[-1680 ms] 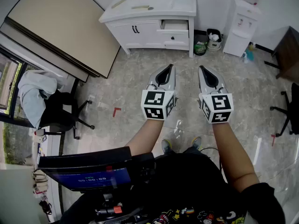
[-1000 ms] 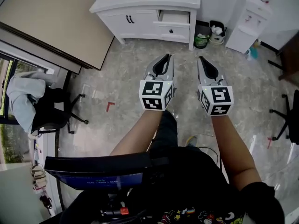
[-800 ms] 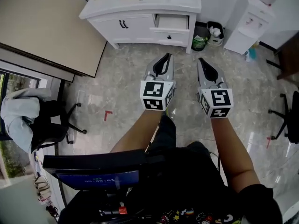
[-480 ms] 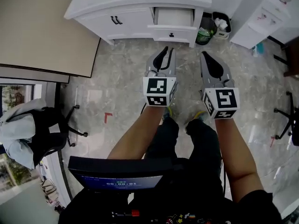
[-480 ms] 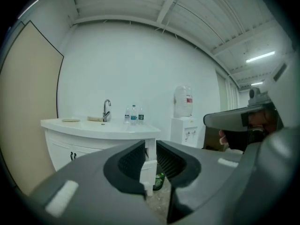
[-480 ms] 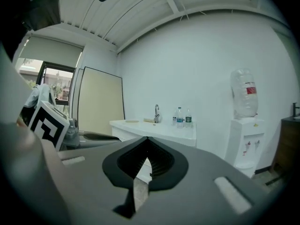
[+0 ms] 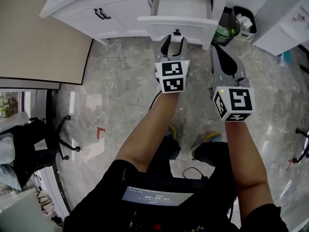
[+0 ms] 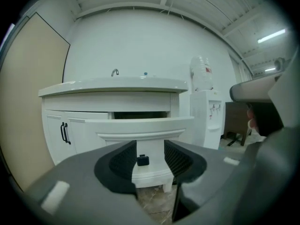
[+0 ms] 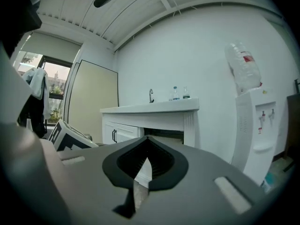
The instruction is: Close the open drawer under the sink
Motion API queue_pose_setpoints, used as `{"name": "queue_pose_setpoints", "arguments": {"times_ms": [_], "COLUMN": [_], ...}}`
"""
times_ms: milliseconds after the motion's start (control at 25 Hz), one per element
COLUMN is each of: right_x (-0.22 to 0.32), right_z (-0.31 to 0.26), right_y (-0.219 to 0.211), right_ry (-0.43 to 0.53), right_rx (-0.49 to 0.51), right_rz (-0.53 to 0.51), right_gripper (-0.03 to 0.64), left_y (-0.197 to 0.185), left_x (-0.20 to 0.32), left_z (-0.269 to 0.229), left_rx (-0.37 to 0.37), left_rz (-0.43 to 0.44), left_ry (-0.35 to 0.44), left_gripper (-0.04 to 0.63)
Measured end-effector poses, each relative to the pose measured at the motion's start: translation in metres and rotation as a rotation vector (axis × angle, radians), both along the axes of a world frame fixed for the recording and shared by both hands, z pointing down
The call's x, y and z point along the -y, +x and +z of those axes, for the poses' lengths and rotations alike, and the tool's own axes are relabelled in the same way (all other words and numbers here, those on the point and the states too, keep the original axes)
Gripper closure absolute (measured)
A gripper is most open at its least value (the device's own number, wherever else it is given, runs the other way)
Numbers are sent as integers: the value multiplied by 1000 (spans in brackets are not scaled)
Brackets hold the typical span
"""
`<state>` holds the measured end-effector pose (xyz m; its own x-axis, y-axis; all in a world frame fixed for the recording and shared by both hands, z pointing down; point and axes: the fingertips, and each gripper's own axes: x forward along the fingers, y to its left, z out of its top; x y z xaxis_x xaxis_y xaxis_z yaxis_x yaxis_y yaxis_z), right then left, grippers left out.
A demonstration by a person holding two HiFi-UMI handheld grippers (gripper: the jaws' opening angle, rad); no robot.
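Observation:
The white sink cabinet (image 7: pixel 96 4) fills the top of the head view. Its upper right drawer (image 7: pixel 182 5) stands pulled out, empty inside. The drawer front (image 7: pixel 176 23) carries a small black knob (image 7: pixel 177 32). My left gripper (image 7: pixel 173 37) is open, its tips just short of the drawer front and level with the knob. In the left gripper view the knob (image 8: pixel 143 161) shows between the open fingers, below the drawer front (image 8: pixel 145 124). My right gripper (image 7: pixel 216 48) is shut and empty, lower and to the right, beside the cabinet's corner leg. The cabinet (image 9: pixel 150 111) lies ahead in the right gripper view.
Two waste bins (image 7: pixel 241 19) stand right of the cabinet, then a white water dispenser (image 7: pixel 289 18). A large beige board (image 7: pixel 34 37) lies at the left. An office chair (image 7: pixel 29 144) is at the lower left. Cabinet doors with black handles (image 7: pixel 101 14) are shut.
The person has walked up to the cabinet. Both grippers moved forward with them, and the left one now sits right at the open drawer's front.

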<state>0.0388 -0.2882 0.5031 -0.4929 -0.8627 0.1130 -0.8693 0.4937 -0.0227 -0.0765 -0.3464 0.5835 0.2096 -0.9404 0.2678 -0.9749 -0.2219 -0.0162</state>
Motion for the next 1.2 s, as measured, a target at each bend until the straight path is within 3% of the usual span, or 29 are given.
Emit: {"name": "queue_pose_setpoints", "arguments": {"times_ms": [200, 520, 640, 1200], "right_x": [24, 46, 44, 76], "right_z": [44, 99, 111, 109], "right_y": [-3, -1, -1, -11], "right_ry": [14, 69, 76, 141], "right_rx": [4, 7, 8, 3], "right_rz": [-9, -3, -9, -17], "right_gripper": [594, 594, 594, 594], "left_y": [-10, -7, -11, -12], "left_x": [32, 48, 47, 82], "left_z": [43, 85, 88, 86], "left_rx": [25, 30, 22, 19], "left_rz": [-38, -39, -65, -43], "left_ry": [-5, 53, 96, 131], "left_gripper": [425, 425, 467, 462]}}
